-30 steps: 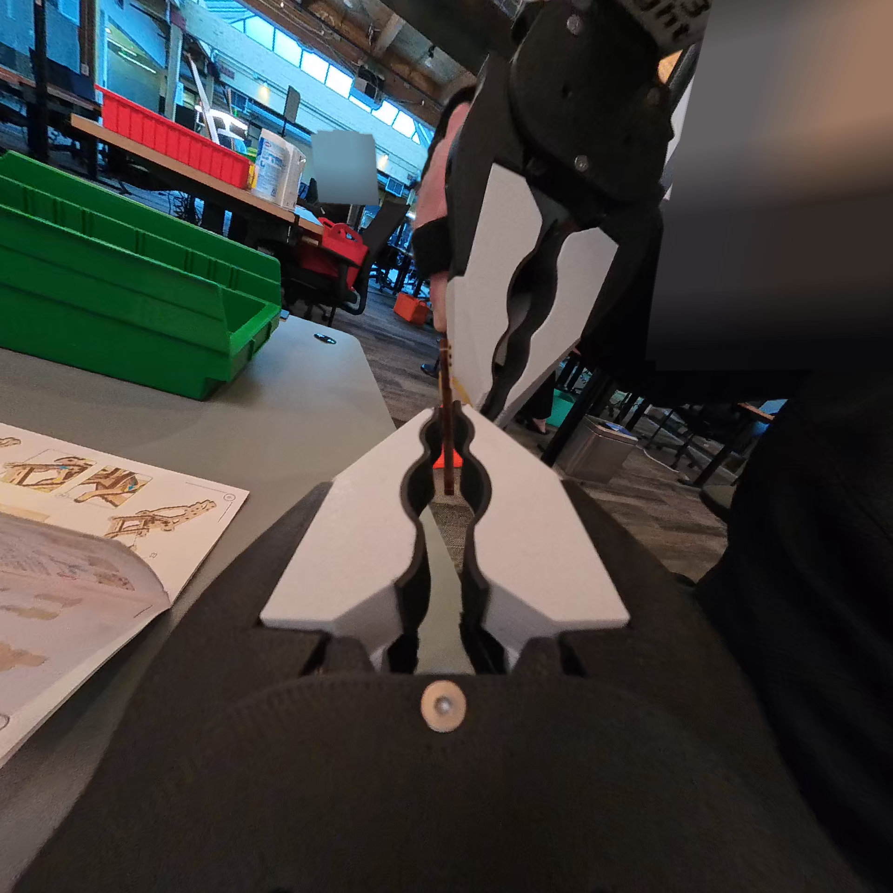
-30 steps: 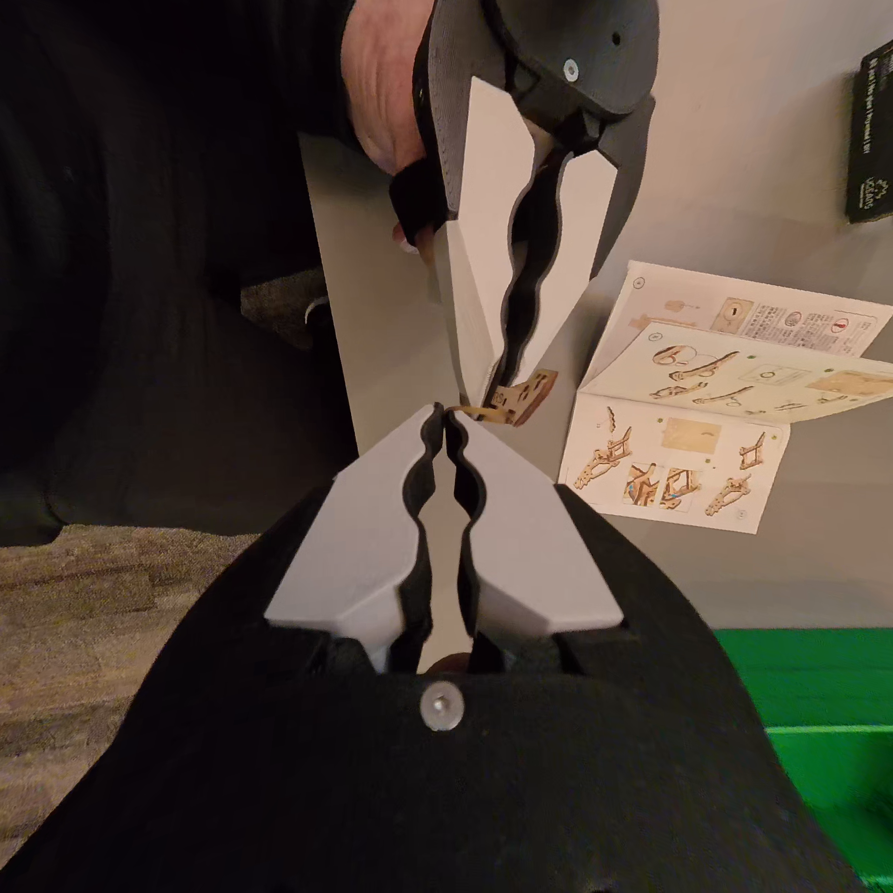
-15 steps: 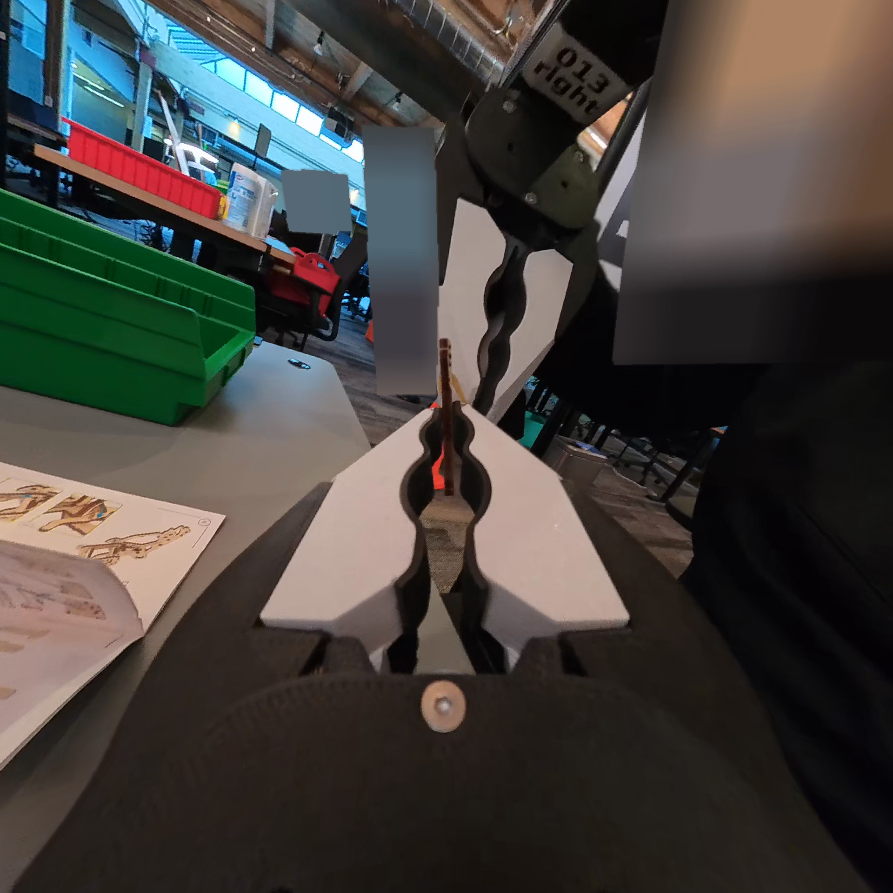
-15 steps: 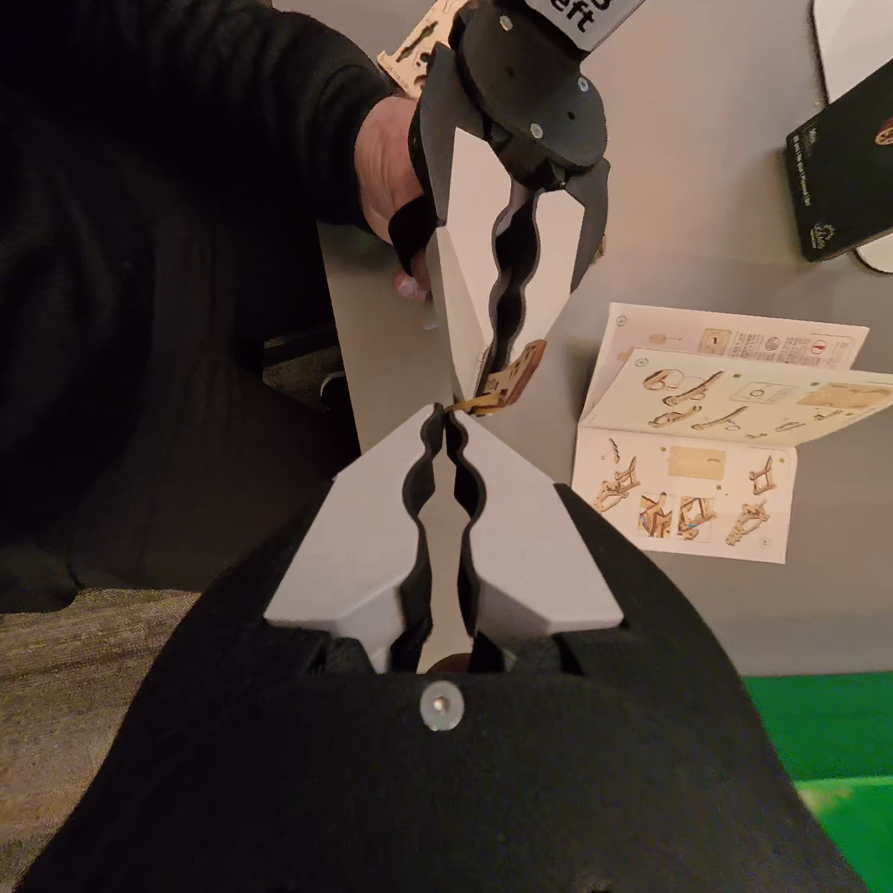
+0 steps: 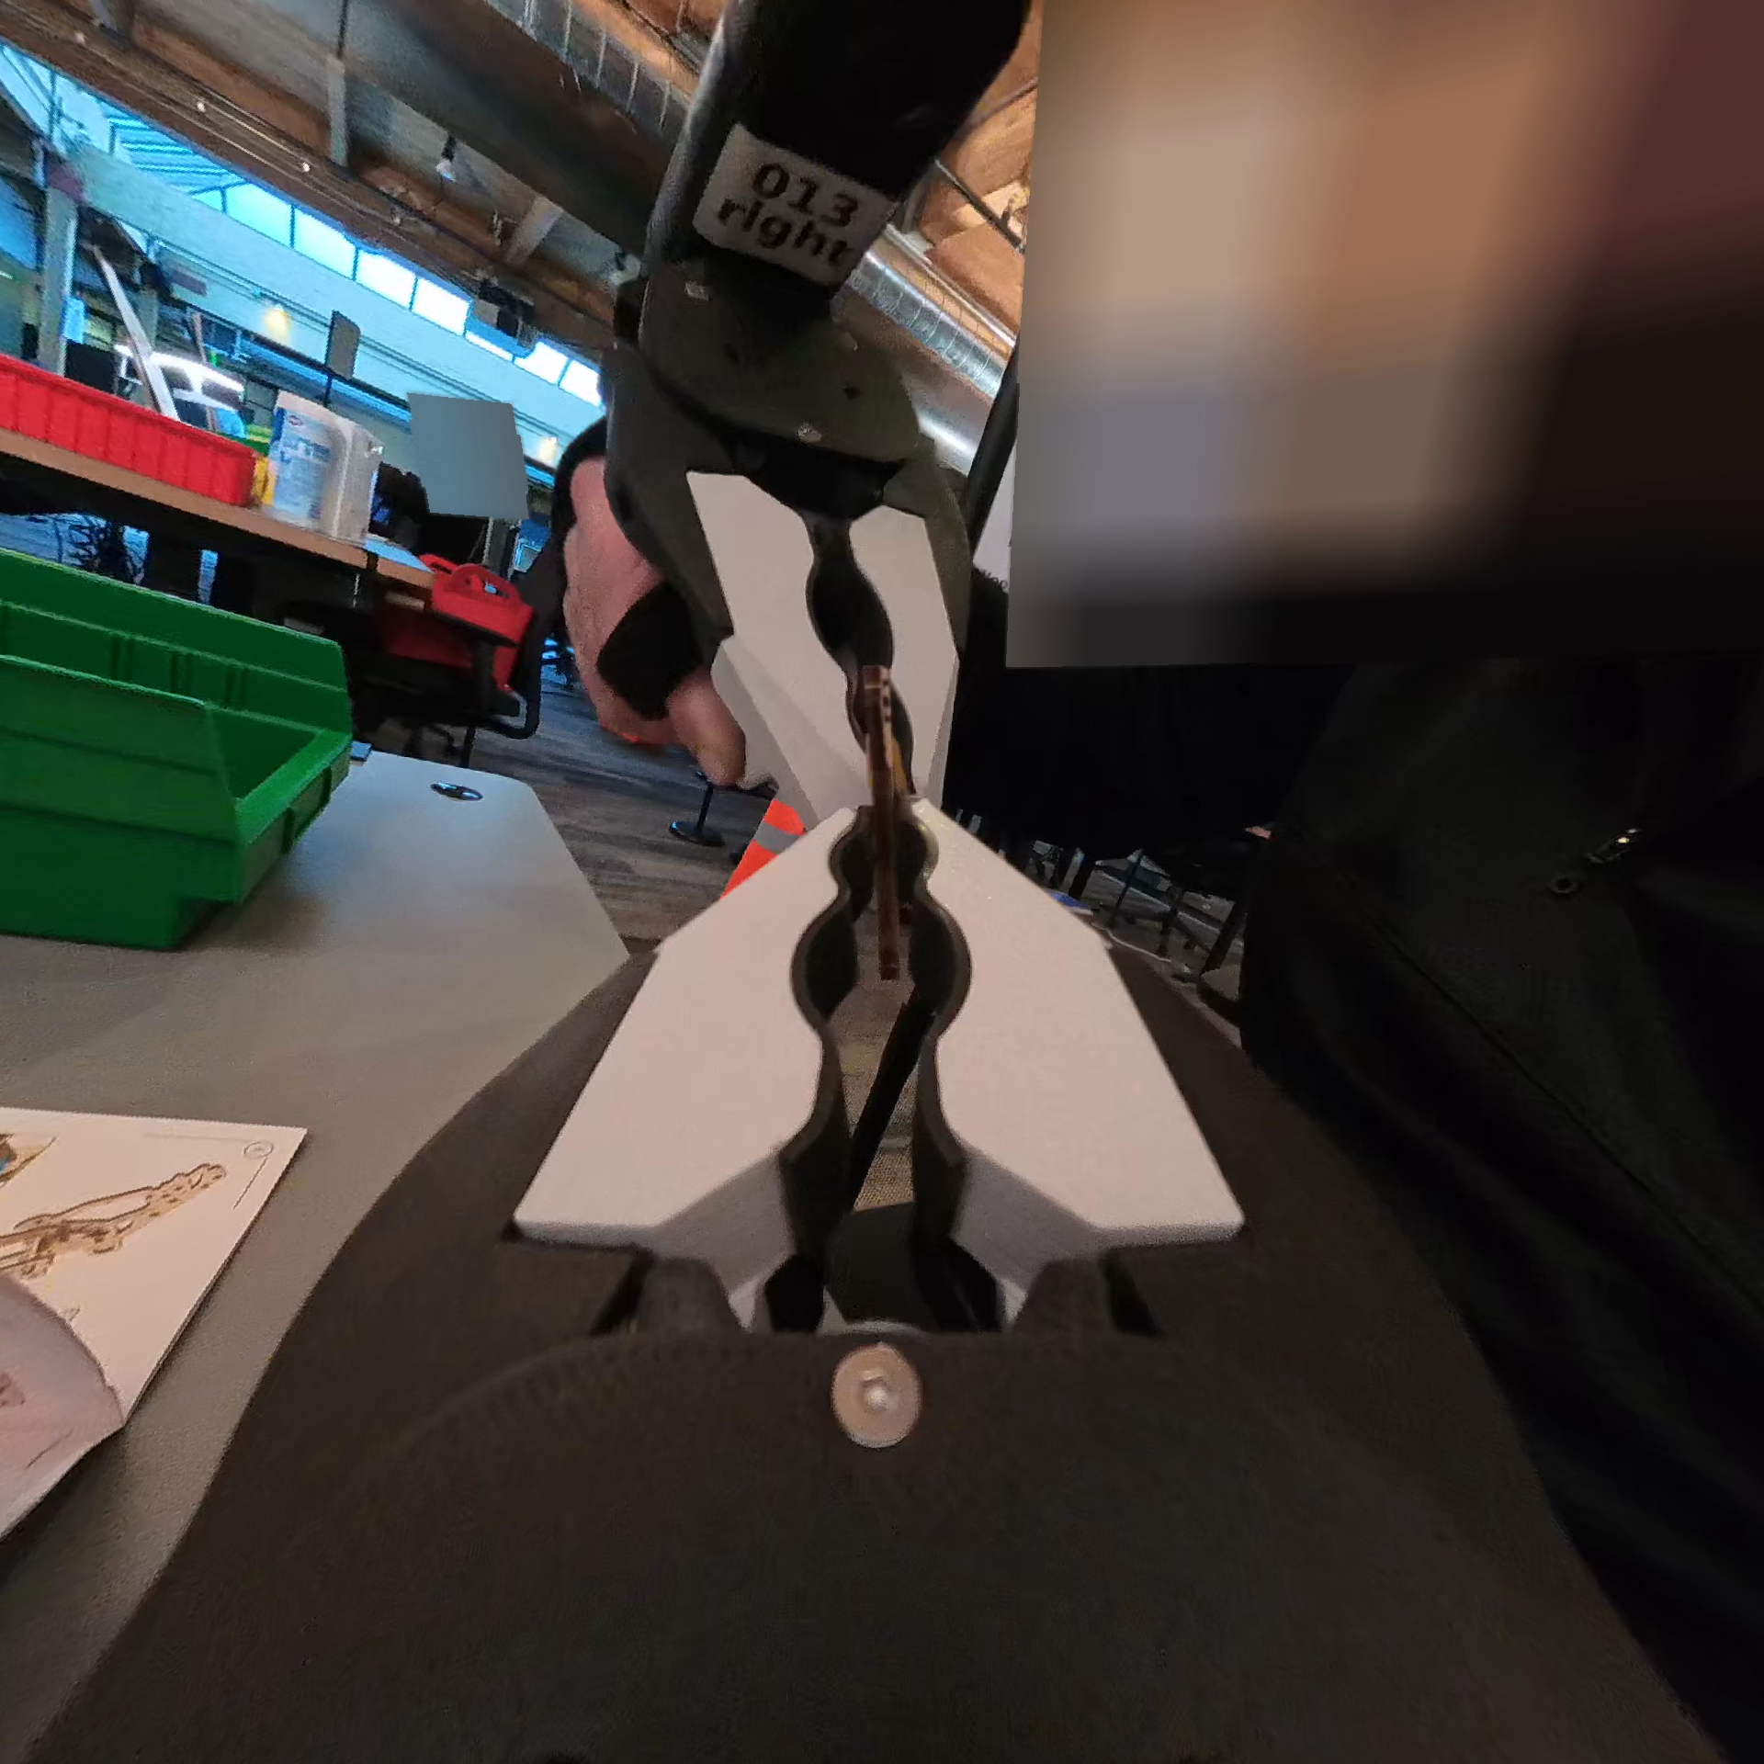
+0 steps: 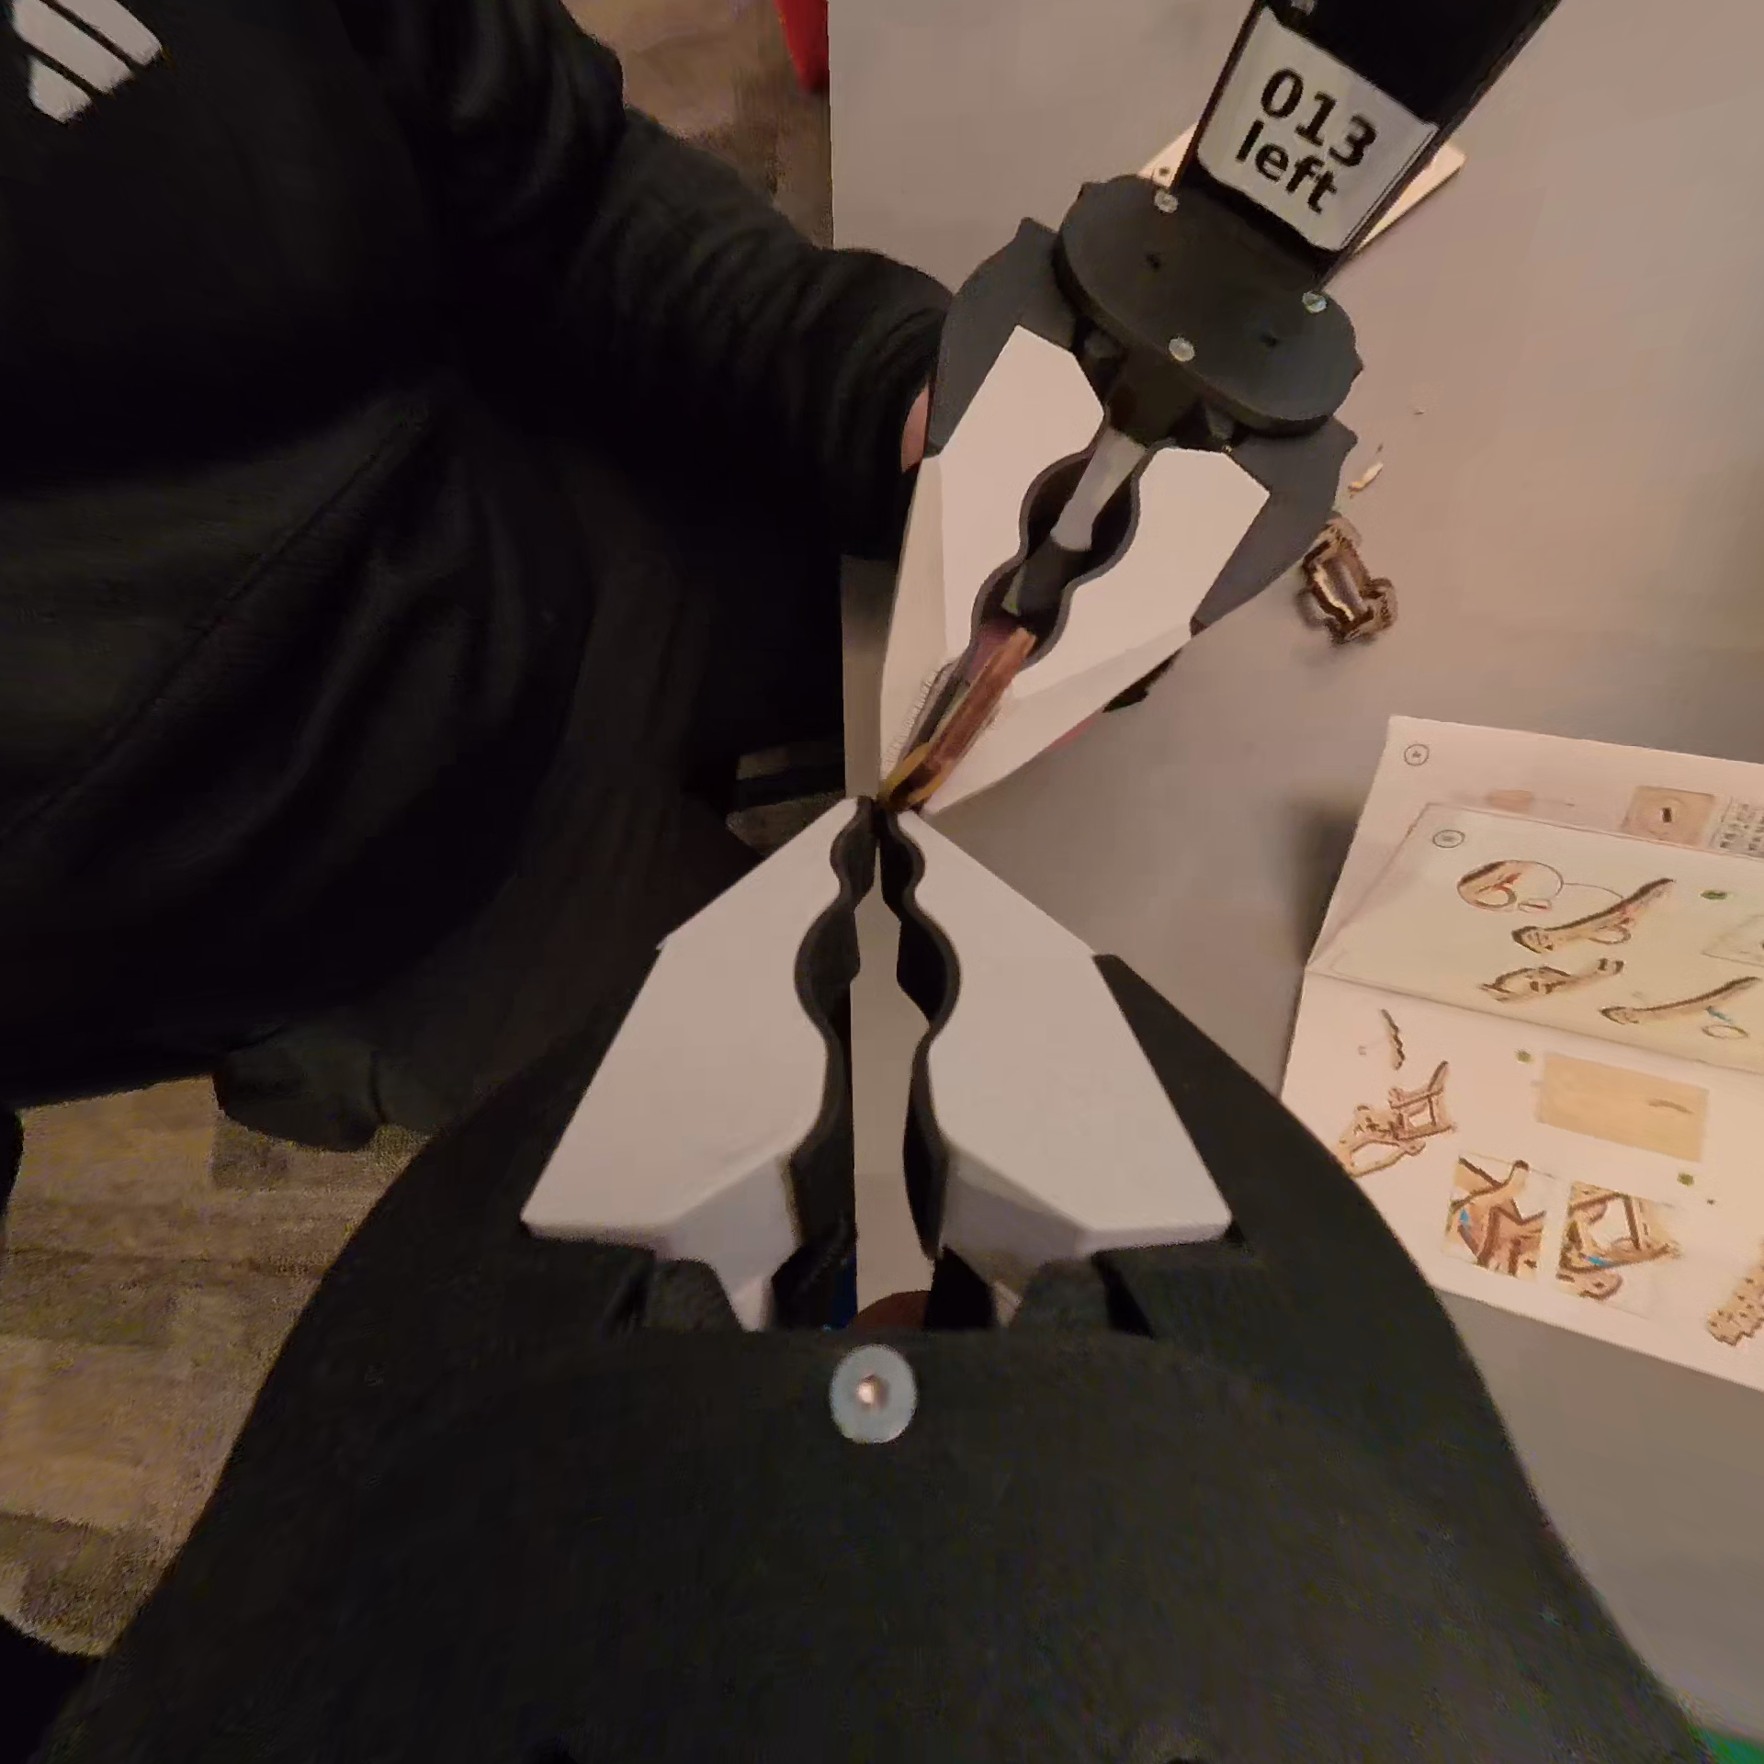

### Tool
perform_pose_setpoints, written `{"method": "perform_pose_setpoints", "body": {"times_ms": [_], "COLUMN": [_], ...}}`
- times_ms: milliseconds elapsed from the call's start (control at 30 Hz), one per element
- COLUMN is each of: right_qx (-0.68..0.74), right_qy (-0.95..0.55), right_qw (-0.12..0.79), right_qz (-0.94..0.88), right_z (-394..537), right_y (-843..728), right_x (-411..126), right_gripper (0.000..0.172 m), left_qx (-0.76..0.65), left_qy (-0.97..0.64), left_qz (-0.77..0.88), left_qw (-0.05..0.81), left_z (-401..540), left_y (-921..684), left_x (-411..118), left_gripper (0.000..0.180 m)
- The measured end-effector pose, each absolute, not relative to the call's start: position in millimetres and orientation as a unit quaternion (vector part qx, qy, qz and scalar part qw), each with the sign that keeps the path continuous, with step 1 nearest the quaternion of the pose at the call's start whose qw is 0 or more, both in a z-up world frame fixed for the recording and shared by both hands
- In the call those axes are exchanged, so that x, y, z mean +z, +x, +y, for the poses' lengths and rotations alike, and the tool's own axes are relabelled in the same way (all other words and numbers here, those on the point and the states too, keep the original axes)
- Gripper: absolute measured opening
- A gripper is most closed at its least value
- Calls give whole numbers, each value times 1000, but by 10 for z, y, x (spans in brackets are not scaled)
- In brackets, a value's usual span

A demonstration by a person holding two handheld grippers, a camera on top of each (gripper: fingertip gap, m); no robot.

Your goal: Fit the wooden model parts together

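My left gripper (image 5: 883, 826) is shut on a flat wooden model part (image 5: 883, 859), which I see edge-on and which sticks up past the fingertips. In the right wrist view the left gripper (image 6: 921, 787) comes in from the upper right, with the wooden part (image 6: 988, 682) clamped between its white fingers. My right gripper (image 6: 876, 816) is shut on a thin yellow strip (image 6: 902, 790) at the near end of that part. In the left wrist view the right gripper (image 5: 897, 783) hangs down from above, tip to tip with the left. Both are held in the air just off the table's edge.
A grey table (image 6: 1145, 907) carries an open instruction booklet (image 6: 1527, 1002), a small wooden assembly (image 6: 1346, 587) and a wooden sheet (image 6: 1413, 181). A green bin (image 5: 172, 764) stands at the back left. A person's dark sleeve (image 6: 477, 477) fills the left side.
The left gripper has turned, so the wooden part now shows edge-on to the right view. The right gripper has swung higher above the left. Both grasps have held.
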State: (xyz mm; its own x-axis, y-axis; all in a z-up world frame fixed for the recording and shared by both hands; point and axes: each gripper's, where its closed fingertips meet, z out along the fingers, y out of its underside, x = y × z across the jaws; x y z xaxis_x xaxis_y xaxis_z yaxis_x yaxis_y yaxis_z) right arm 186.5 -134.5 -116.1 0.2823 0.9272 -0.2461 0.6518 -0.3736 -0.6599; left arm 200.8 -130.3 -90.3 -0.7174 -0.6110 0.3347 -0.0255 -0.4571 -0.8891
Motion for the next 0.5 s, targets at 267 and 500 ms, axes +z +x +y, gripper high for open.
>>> {"method": "perform_pose_setpoints", "body": {"times_ms": [267,500], "right_qx": [354,386], "right_qy": [-760,-754], "right_qw": [224,221], "right_qz": [-497,-484], "right_z": [-1360,-1380], "right_y": [1797,1747], "right_x": [-1188,-1190], "right_gripper": [0,0], "left_qx": [-799,-803], "left_qy": [-321,-310], "left_qz": [475,479], "left_qw": [180,175], "left_z": [-1296,-1327], "left_y": [1982,1952], "left_x": [-868,-850], "left_gripper": [1,0]}}
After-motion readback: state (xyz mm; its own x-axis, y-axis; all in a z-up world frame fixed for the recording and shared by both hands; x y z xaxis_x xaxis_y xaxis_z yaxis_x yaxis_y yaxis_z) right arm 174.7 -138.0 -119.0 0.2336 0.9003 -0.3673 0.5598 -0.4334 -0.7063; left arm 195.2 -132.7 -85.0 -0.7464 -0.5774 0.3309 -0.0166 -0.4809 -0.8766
